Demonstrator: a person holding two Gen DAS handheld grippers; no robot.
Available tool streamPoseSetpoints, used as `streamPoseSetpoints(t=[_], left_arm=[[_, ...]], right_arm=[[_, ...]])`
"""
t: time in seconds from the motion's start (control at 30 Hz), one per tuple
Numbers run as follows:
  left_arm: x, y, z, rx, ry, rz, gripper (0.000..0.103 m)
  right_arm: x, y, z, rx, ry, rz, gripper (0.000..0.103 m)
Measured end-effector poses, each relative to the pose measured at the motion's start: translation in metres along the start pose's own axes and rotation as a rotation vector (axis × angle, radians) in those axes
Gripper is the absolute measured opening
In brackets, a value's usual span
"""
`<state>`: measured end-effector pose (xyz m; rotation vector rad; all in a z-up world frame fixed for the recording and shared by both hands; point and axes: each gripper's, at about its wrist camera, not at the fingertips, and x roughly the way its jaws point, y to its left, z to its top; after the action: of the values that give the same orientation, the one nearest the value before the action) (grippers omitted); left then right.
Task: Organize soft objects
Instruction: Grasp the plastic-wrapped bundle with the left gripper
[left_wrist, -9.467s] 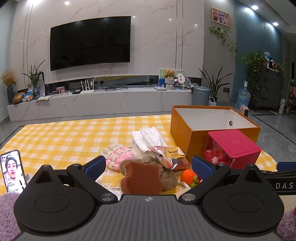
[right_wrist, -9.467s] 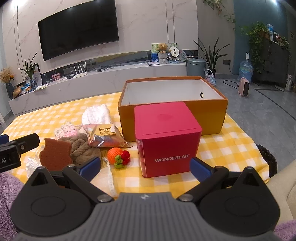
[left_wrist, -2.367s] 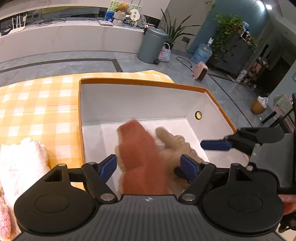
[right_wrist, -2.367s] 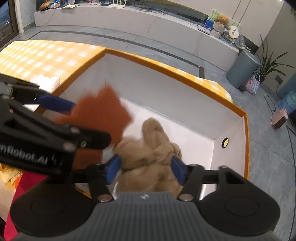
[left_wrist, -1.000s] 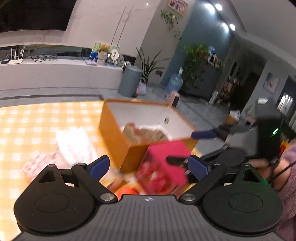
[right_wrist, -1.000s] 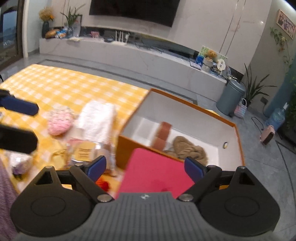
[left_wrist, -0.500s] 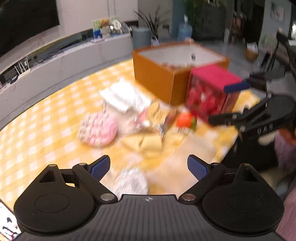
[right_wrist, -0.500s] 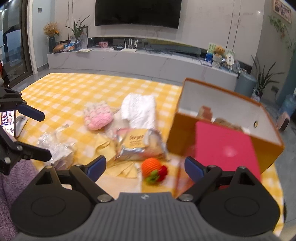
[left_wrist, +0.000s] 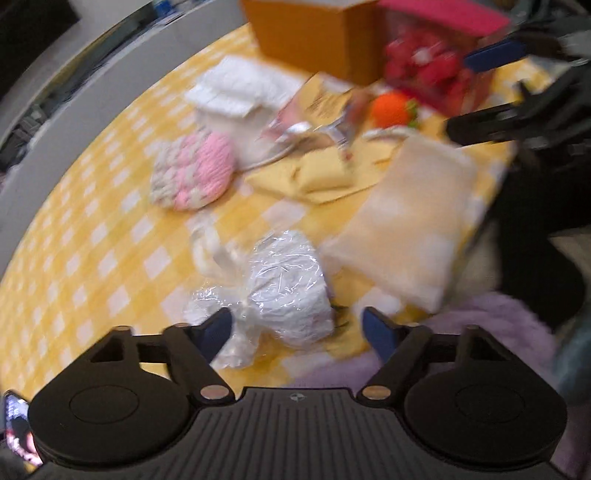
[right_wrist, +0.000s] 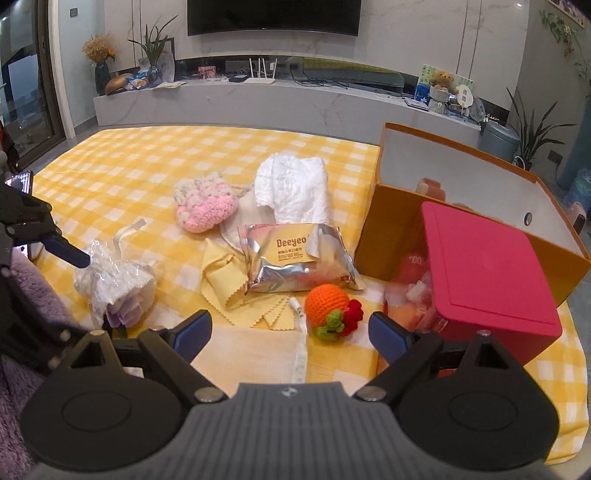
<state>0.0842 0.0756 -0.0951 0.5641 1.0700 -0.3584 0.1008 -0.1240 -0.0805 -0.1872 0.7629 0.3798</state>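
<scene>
Left gripper (left_wrist: 297, 330) is angling down over the crinkly clear-plastic bundle of white soft stuff (left_wrist: 284, 284) near the front edge of the yellow checked surface (left_wrist: 92, 236); its jaws are closing with the bundle between them, pads not yet pressing, likely lining up a pick. Right gripper (right_wrist: 290, 332) is hovering with jaws wide and empty, the orange crocheted ball (right_wrist: 327, 301) just ahead. The orange cardboard box (right_wrist: 391, 229) is sitting at the far right edge, probably the drop spot; its contents are mostly hidden. The left view is blurring, so the bundle's contents are unclear.
</scene>
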Motion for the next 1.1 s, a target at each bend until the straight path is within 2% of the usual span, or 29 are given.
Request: streamPoseSetpoints(t=[0.03, 0.1, 0.17, 0.27, 0.37, 0.47, 0.53, 0.6, 0.63, 0.7, 0.8, 0.83, 0.93, 1.0, 1.1], left_arm=[[0.003, -0.001, 0.001, 0.003, 0.003, 0.032, 0.085], [0.006, -0.002, 0.005, -0.007, 0.001, 0.05, 0.07], [0.008, 0.002, 0.009, -0.061, -0.018, 0.028, 0.064], [0.006, 0.017, 0.018, -0.199, -0.068, -0.013, 0.052], [0.007, 0.036, 0.024, -0.372, -0.114, -0.113, 0.049], [0.013, 0.048, 0.026, -0.49, -0.157, -0.166, 0.049], [0.013, 0.056, 0.025, -0.532, -0.179, -0.2, 0.05], [0.007, 0.061, 0.021, -0.532, -0.197, -0.227, 0.059], [0.003, 0.062, 0.02, -0.518, -0.201, -0.236, 0.064], [-0.003, 0.063, 0.018, -0.469, -0.204, -0.231, 0.067], [-0.013, 0.06, 0.017, -0.342, -0.209, -0.196, 0.072], [-0.015, 0.057, 0.018, -0.297, -0.211, -0.185, 0.076], [-0.02, 0.041, 0.02, -0.098, -0.214, -0.112, 0.083], [-0.018, 0.03, 0.021, 0.03, -0.204, -0.069, 0.083], [-0.012, 0.015, 0.022, 0.178, -0.184, -0.064, 0.083]], right_arm=[[0.001, -0.001, -0.001, 0.001, 0.004, -0.002, 0.09], [0.003, -0.002, -0.002, 0.006, 0.014, -0.003, 0.09], [0.006, -0.002, -0.003, 0.005, 0.025, -0.001, 0.09], [0.01, 0.0, -0.001, -0.004, 0.031, 0.0, 0.09], [0.012, 0.001, 0.001, -0.006, 0.027, -0.006, 0.09], [0.014, -0.001, 0.002, 0.018, 0.03, -0.006, 0.09], [0.014, -0.002, 0.002, 0.026, 0.03, -0.006, 0.09], [0.014, -0.002, 0.001, 0.021, 0.029, -0.01, 0.09], [0.014, -0.003, 0.001, 0.02, 0.028, -0.013, 0.09], [0.016, -0.003, 0.002, 0.021, 0.031, -0.012, 0.09], [0.018, -0.001, 0.004, 0.01, 0.027, -0.002, 0.09], [0.018, 0.0, 0.005, 0.001, 0.024, 0.001, 0.09], [0.018, 0.004, 0.009, -0.026, 0.016, 0.009, 0.09], [0.019, 0.005, 0.01, -0.033, 0.016, 0.013, 0.09], [0.021, 0.005, 0.013, -0.033, 0.014, 0.018, 0.09]])
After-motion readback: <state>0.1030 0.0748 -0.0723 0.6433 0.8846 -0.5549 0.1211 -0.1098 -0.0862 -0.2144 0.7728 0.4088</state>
